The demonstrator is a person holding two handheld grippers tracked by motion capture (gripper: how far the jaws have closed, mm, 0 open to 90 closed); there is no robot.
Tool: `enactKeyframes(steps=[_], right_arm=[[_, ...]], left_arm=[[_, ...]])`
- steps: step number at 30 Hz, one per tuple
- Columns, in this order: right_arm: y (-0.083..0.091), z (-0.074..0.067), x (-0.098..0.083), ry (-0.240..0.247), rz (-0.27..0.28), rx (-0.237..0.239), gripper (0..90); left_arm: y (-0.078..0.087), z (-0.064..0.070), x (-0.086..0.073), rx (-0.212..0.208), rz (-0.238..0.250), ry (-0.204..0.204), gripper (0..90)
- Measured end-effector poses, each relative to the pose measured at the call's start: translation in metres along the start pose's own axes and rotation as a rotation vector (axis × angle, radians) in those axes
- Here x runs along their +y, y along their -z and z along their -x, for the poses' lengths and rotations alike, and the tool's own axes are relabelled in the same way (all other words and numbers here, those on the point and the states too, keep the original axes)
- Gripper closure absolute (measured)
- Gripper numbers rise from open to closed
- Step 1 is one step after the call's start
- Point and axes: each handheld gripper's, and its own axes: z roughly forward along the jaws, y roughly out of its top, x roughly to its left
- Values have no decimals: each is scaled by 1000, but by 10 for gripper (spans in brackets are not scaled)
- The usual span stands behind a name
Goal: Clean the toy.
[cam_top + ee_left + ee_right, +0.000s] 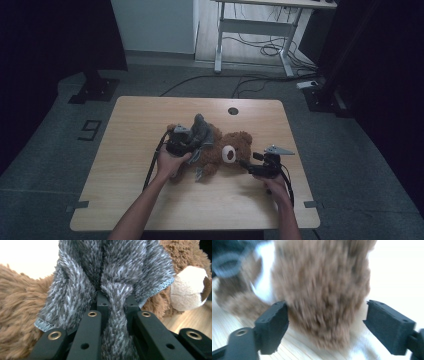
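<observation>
1. The table (150, 200) carries one big thing: a brown bear (227, 150) lying on its side near the middle, its long axis running left to right, pale muzzle turned toward the person's right.
2. A grey cloth (200, 132) is draped over the bear's left half, bunched up above its body, so it lies straight ahead of the left gripper (181, 142) and well away from the right one.
3. The left gripper is clamped tight on a pinched fold of cloth (117, 315); in the left gripper view the fabric fans out above the jaws with the bear's muzzle (187, 287) beyond, to the right.
4. The right gripper (252, 166) sits just beside the bear's head end, its jaws spread apart around a furry brown limb (324, 302) without pressing it; the pads (274, 322) stand clear on either side.
5. No containers are on the table.
</observation>
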Motion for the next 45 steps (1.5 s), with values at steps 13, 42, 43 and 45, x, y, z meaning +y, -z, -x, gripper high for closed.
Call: enactKeyframes(steps=[13,42,43,45], right_arm=[[-37,-23,63,37,-52,-83,6],[-15,-33,9,73,23,51,396],[-15,-33,8,81,24,51,401],[-14,-34,7,99,28,48,408]], left_arm=[[6,0,-15,-41,36,25,797],[0,97,44,-147,104,-167,787],[-10,101,48,-141,79,-174,787],[-36,109,50,-97,8,-202,786]])
